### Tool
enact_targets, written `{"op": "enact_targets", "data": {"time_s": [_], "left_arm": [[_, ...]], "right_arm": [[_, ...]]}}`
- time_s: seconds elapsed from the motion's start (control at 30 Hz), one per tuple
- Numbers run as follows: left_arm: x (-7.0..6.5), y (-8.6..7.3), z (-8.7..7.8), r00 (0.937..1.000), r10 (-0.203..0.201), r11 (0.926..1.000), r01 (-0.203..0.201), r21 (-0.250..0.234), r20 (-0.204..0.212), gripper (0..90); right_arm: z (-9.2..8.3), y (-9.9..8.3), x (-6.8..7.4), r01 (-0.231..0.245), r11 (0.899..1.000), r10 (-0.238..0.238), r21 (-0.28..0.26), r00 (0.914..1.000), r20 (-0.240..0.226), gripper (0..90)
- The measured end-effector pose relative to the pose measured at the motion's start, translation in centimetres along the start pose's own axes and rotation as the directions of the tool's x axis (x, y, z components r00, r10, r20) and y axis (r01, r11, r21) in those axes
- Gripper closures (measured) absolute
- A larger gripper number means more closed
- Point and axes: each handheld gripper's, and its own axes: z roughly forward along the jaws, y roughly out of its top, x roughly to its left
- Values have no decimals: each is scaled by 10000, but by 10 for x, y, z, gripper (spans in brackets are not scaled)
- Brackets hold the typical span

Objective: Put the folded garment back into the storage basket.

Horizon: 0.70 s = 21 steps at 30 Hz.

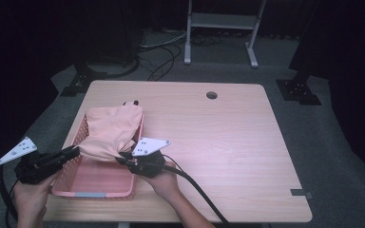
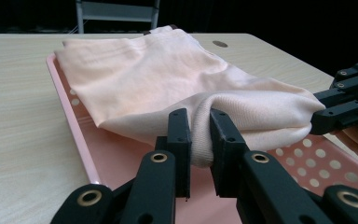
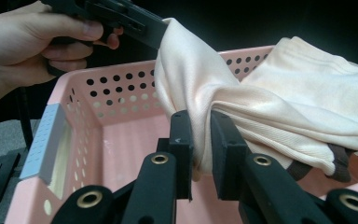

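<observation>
A pale peach garment (image 1: 111, 130) hangs over a pink perforated basket (image 1: 95, 185) at the table's left front. Its far part rests on the basket's far rim, and the near part is lifted. My left gripper (image 1: 76, 152) is shut on the garment's near left fold (image 2: 200, 144). From the basket's right side, my right gripper (image 1: 126, 156) is shut on another fold (image 3: 200, 140). In the left gripper view the right gripper (image 2: 319, 114) bites the cloth at the right edge. The right gripper view has the left gripper (image 3: 158, 35) holding the cloth at the top.
The wooden table (image 1: 218, 137) has a round cable hole (image 1: 212, 95) near its far edge. A dark strap end (image 1: 131, 102) pokes out beyond the garment. A white metal stand (image 1: 221, 28) and cables lie on the floor behind the table.
</observation>
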Motion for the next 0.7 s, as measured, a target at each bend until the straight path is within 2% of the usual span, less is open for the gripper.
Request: {"op": "enact_targets", "data": {"time_s": [0.7], "left_arm": [[1,-6,-2,9999,-154,9999,154,-1,-11,807]], "right_arm": [[5,-5,2,-50,9999,52,128,9999,-147,803]]}}
